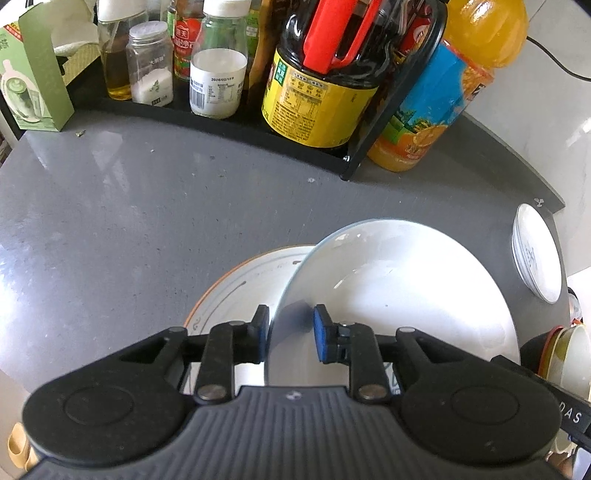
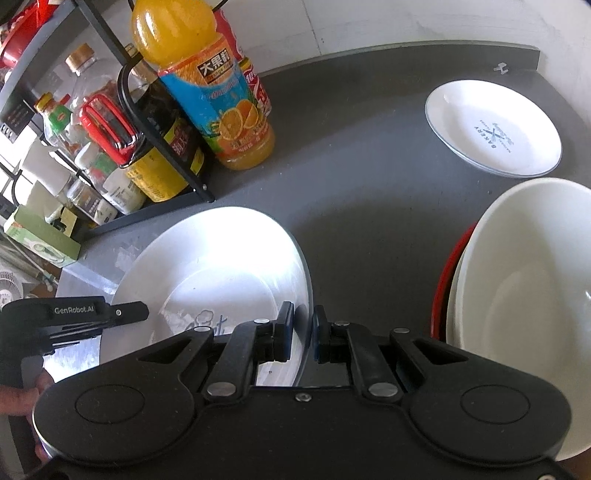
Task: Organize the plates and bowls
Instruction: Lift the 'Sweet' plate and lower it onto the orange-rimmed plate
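Now both my tongs straddle the rim of the same white plate: left tongs (image 1: 290, 332) on its left edge, right tongs (image 2: 303, 332) on its right, pads close but, I judge, not fully clamped. It tilts above an orange-rimmed plate (image 1: 236, 280) on the table (image 1: 129, 206). Next: lower it level.

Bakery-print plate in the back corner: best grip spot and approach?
The bakery plate lies flat and shallow on the counter, so its upturned lip is probably the only thing the claw can pinch, with one finger over it and one under. Take the near rim, coming in low across the open counter. The wall crowds the far side.
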Demonstrator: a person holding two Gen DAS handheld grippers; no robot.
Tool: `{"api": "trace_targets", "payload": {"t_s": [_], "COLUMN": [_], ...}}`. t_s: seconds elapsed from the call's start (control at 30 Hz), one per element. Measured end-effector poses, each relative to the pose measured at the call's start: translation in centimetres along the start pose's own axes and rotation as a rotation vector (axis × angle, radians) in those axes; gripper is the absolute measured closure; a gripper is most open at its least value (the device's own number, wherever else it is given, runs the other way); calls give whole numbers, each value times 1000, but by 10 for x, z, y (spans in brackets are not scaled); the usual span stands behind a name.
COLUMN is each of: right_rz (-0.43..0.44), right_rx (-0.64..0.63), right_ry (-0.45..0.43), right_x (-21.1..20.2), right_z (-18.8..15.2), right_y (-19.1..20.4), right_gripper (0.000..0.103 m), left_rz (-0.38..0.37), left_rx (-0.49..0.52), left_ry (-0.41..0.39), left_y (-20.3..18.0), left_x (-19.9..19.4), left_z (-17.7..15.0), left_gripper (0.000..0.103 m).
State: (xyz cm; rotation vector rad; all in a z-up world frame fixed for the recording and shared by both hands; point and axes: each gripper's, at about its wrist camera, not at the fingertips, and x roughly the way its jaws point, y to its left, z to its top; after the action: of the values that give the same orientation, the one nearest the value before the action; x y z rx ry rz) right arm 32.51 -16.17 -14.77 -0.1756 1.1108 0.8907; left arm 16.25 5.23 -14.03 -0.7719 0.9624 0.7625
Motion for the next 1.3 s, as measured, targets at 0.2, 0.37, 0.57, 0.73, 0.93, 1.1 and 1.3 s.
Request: {"api": "trace_targets", "payload": {"t_s": [0.2,0.37,0.57,0.73,0.93,1.1,1.3], "right_rz": [0,20,31,40,49,56,64], "right_rx": [11,24,28,15,38,39,30], "right_ry": [24,35,38,43,40,40,37], "right_x": [2,4,1,-1,-1,0,1], "right_z": [-6,-12,-16,-21,-22,-23,-25], "right_y": [0,-1,3,7,5,5,4], "right_gripper": [93,94,97,98,99,99,98], "left_rz": [-12,-15,1,24,42,53,107], "left_rx": [18,3,3,21,32,89,147], "left_ry": [8,30,58,55,88,88,78], "left_y": [3,12,17,18,13,8,5], "left_x": [8,13,20,22,25,16,12], "left_z": [-3,-5,-11,-12,-5,9,20], "left_gripper": [75,73,73,76,74,71,63]}}
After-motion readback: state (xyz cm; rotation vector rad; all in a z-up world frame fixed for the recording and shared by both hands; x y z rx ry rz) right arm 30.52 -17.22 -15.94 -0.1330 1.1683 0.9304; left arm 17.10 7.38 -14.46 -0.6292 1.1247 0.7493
